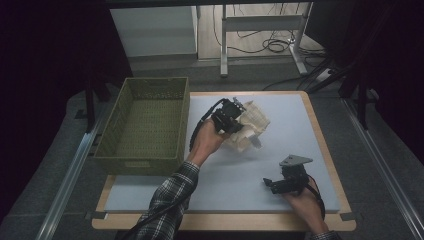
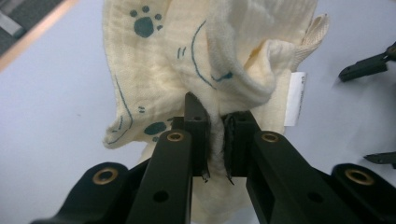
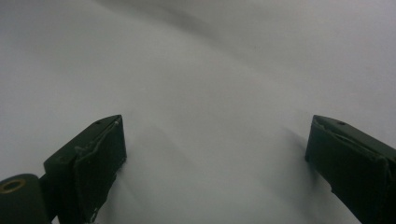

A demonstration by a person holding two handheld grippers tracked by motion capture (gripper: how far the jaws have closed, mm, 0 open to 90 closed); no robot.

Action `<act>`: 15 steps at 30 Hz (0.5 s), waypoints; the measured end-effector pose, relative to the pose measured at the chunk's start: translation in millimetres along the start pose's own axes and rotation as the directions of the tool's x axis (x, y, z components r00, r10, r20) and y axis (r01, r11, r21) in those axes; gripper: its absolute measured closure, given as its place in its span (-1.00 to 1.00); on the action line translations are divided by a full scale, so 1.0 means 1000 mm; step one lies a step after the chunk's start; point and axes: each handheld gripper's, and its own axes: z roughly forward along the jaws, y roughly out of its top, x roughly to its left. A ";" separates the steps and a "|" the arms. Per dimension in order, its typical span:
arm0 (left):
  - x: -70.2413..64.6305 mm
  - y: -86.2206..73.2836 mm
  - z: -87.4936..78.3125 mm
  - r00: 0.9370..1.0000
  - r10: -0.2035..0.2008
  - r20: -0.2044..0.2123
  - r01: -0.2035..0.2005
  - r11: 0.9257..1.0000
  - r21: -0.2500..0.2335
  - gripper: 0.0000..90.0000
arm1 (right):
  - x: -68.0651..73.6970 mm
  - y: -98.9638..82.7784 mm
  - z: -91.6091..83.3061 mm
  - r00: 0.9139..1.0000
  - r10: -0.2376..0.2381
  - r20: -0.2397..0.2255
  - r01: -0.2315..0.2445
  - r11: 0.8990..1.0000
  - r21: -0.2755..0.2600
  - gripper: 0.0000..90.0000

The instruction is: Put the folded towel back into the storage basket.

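Clamping paw-print cloth (image 2: 154,60), left tool (image 2: 215,140); right tool (image 3: 215,154) jaws apart over bare mat (image 3: 210,70).

- Grippers: two, a left gripper (image 1: 239,111) and a right gripper (image 1: 270,184), each with two black jaws.
- Cloths: one, a cream cloth (image 1: 250,125) printed with dark teal paw marks; one white label on its edge.
- Baskets: one, a green woven basket (image 1: 107,142).
- Mats: one, a pale mat (image 1: 295,130) covering the counter (image 1: 320,127).
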 end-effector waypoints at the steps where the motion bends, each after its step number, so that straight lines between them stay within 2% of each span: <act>1: -0.001 -0.001 0.005 1.000 -0.003 0.007 0.003 1.000 0.005 0.83 | 0.000 0.000 0.000 1.000 0.004 0.000 -0.004 1.000 -0.002 -0.89; 8: -0.008 -0.009 0.040 0.999 -0.001 0.032 0.000 0.999 0.034 0.81 | 0.000 0.000 0.000 1.000 0.005 0.001 -0.005 1.000 -0.002 -0.89; 15: -0.012 -0.015 0.069 0.999 0.004 0.039 -0.006 0.998 0.059 0.76 | 0.001 0.000 0.000 1.000 0.008 0.000 -0.008 1.000 -0.002 -0.89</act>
